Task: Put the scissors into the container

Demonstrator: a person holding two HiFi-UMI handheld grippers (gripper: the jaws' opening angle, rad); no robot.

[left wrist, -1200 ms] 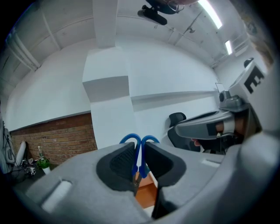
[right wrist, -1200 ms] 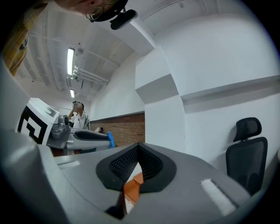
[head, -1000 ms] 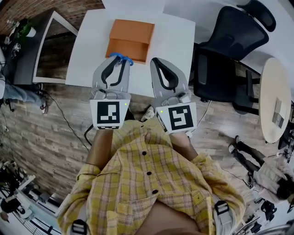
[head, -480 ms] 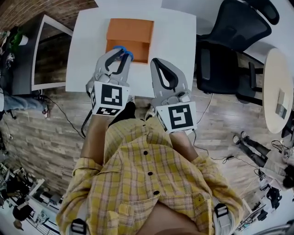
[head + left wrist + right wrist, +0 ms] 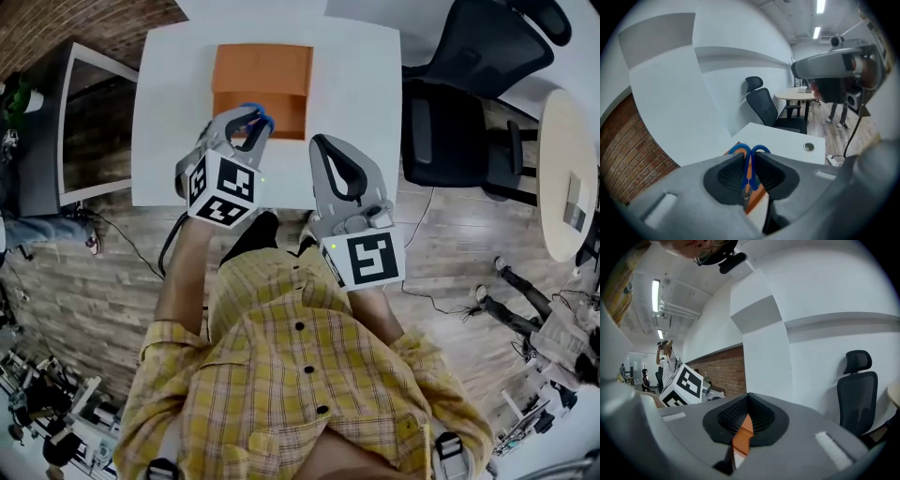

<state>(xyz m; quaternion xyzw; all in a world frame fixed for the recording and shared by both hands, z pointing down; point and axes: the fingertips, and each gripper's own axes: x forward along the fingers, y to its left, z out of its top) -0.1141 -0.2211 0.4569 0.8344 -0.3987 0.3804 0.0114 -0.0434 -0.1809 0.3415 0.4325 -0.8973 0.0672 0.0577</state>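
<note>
Left gripper (image 5: 246, 131) is clamped tight on the scissors (image 5: 259, 114), blue handles poking out past the tips. Scissors are upper centre of the head view, over the lower edge of the orange container (image 5: 262, 70). Can't tell if they touch it. Container sits on the white table (image 5: 361, 94). Right gripper (image 5: 328, 145) has jaws together, nothing held, just right of the left one over the table's lower edge.

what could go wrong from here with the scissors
The left gripper pinches the scissors only by their narrow blue handles, so they may swivel or slip. They sit right at the container's near edge, so a release now might catch the wall or land on the table.
</note>
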